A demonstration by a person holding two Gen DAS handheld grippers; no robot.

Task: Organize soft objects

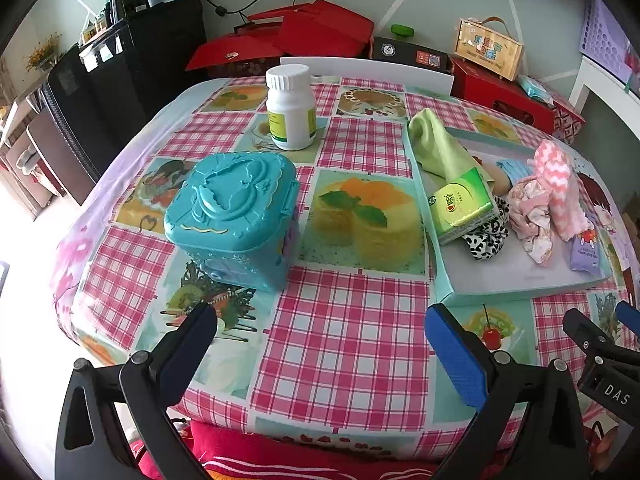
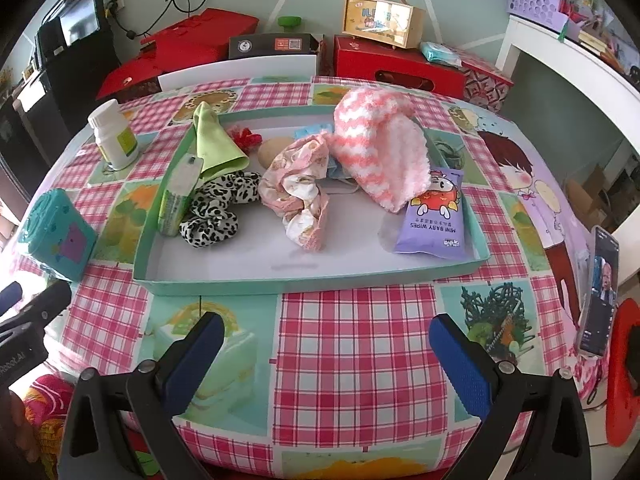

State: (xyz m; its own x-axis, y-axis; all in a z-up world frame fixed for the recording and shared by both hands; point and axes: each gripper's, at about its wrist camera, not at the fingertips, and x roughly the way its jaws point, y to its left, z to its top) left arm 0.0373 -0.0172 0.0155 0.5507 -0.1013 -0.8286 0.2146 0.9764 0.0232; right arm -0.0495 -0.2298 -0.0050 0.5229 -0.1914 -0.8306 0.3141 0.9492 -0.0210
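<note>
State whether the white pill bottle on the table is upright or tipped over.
Upright. The white pill bottle stands on its base on the tablecloth, cap on top, outside the tray.

Bright daylight washes out the left edge of both views; fisheye bending curves the table [image 1: 344, 344], and focus stays sharp.

We held our left gripper [image 1: 320, 344] and right gripper [image 2: 326, 344] side by side, jaws spread wide, empty.
</note>
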